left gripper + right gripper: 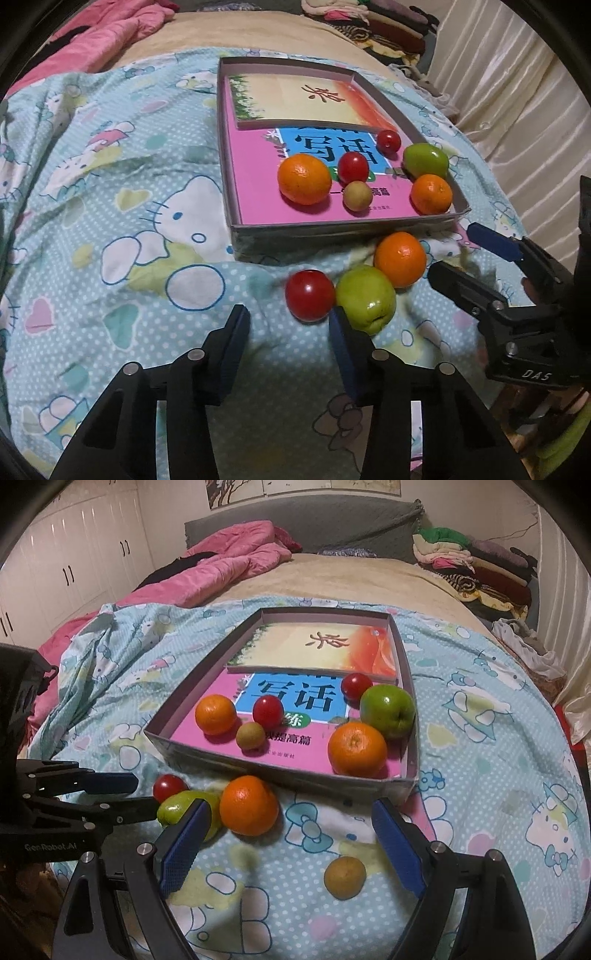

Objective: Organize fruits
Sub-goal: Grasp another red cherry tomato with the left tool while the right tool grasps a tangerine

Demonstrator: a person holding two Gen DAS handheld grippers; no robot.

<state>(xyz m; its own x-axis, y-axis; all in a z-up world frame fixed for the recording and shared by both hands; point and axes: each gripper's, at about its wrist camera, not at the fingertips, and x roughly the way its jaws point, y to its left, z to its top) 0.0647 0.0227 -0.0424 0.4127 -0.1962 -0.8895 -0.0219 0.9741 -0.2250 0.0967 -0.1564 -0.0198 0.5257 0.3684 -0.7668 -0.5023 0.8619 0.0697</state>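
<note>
- The cardboard box (404,679) sits far of the grippers on the cartoon-print blanket (480,775), lined with two books; six fruits already lie inside: a green apple (388,710), two oranges, two red fruits and one small brownish fruit
- Four fruits are left outside, by my count: a loose orange (248,805), a green fruit (365,298) and a red fruit (309,294) clustered just near of the box's front wall, and a small brown fruit (344,877) alone, nearer still
- So the task looks rather more than half done
- The right gripper (291,845) is spread wide and empty, the small brown fruit lying between its fingers, untouched
- The left gripper (290,350) is partly closed with nothing between the pads; its right finger overlaps the green fruit, contact unclear
- In the right view that green fruit is half hidden behind a finger
- The fruit kinds are hard to name
</note>
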